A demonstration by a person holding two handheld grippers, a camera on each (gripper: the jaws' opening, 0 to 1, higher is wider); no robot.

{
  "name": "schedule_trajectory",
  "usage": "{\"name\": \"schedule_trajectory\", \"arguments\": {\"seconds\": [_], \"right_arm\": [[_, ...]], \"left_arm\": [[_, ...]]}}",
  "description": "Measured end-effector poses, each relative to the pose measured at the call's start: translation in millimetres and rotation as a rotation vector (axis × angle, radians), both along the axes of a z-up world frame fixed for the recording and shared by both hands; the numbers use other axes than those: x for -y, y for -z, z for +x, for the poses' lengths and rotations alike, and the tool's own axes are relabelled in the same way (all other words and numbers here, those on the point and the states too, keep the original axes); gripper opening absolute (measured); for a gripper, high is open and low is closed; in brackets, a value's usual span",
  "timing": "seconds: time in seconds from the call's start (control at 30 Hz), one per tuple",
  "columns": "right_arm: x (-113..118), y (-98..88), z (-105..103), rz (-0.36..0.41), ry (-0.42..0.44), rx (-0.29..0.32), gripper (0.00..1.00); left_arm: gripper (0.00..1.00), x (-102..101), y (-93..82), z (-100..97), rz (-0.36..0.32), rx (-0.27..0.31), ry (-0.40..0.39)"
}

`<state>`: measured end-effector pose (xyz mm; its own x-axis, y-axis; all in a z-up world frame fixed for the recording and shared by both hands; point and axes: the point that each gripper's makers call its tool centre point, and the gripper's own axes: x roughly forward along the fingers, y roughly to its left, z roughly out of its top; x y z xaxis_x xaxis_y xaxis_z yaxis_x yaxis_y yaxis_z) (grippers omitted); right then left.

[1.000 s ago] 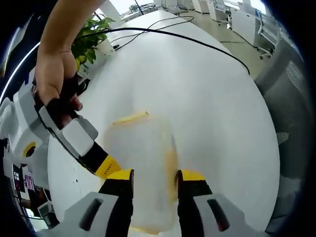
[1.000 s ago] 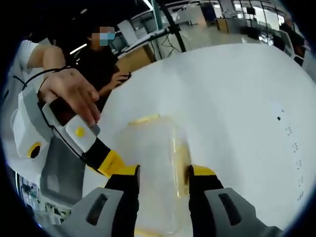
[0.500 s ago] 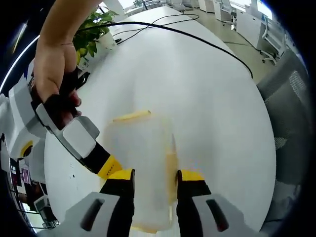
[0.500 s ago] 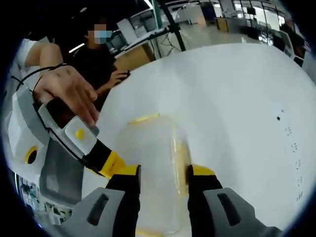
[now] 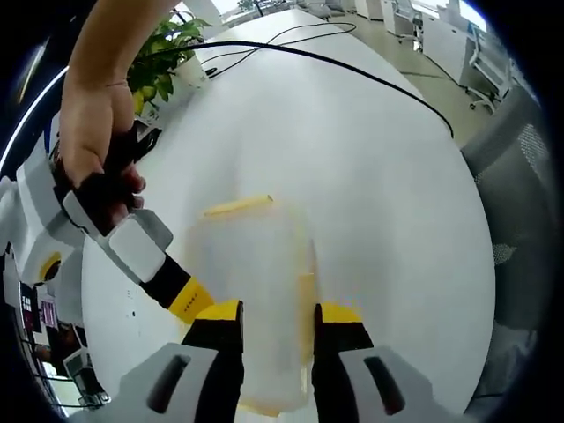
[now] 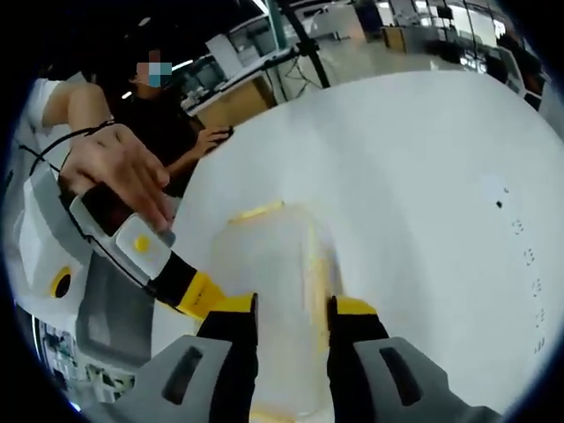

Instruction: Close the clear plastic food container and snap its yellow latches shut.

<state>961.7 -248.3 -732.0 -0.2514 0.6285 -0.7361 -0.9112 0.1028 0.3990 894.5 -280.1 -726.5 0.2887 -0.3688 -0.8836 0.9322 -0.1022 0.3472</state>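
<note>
In the left gripper view, a hand [image 5: 92, 132] at the left edge grips the right gripper [image 5: 189, 300], whose yellow-tipped finger reaches down to the near left corner of the box [image 5: 256, 291]. Behind the hand a potted plant [image 5: 163, 66] stands at the far edge of the white table [image 5: 352, 159], and a black cable [image 5: 352, 70] curves across the tabletop from the plant toward the right. The clear box sits on the table near its front edge, its lid on; one yellow latch [image 5: 236, 206] lies along its far side and another [image 5: 304, 295] runs down its right side. The left gripper [image 5: 275, 317] rises from the bottom of the frame with its jaws straddling the near end of the box, narrowed against its sides so that it pinches the box. To the right, beyond the table, a grey chair [image 5: 520, 167] shows at the edge

In the right gripper view, a hand [image 6: 119, 172] at left holds the left gripper [image 6: 198, 295], which slants down to the box's [image 6: 273, 264] left flank. A seated person [image 6: 172, 123] is behind it, at the table's [image 6: 423, 159] far side. The right gripper's jaws stand close on either side of the box's near end, clamping it. A latch [image 6: 257, 211] crosses the box's far edge and another [image 6: 315, 264] lines its right side; whether either is snapped down cannot be told
</note>
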Motion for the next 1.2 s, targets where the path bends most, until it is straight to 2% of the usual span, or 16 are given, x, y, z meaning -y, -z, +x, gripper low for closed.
{"name": "schedule_trajectory", "arguments": {"seconds": [0.43, 0.67, 0.73, 0.8, 0.93, 1.0, 1.07, 1.2], "right_arm": [[1, -4.5, -11, -0.001, 0.001, 0.015, 0.27], [1, -8.2, -14, 0.017, 0.009, 0.03, 0.32], [3, -5.1, -18, -0.011, 0.002, 0.032, 0.37], [5, -5.9, -12, -0.015, 0.007, 0.043, 0.39], [6, -9.7, -12, -0.023, 0.009, 0.057, 0.41], [5, -15.6, -16, -0.017, 0.013, 0.067, 0.42], [4, -14.7, -14, -0.017, 0.011, 0.084, 0.43], [4, -25.8, -10, -0.019, 0.022, 0.107, 0.45]], "left_arm": [[0.24, 1, -0.4, -0.9, 0.003, 0.008, 0.007], [0.27, 1, -3.1, -2.3, 0.014, 0.017, 0.081], [0.33, 0, -0.5, -8.9, 0.004, -0.024, 0.07], [0.37, 0, -1.6, -10.3, 0.003, -0.03, 0.068], [0.37, -1, -4.7, -11.9, -0.008, -0.027, 0.061], [0.38, 1, -8.8, -12.3, -0.036, -0.04, 0.035], [0.39, 0, -11.4, -11.7, -0.038, -0.028, 0.036], [0.39, 0, -20.4, -13.6, -0.054, -0.015, 0.031]]}}
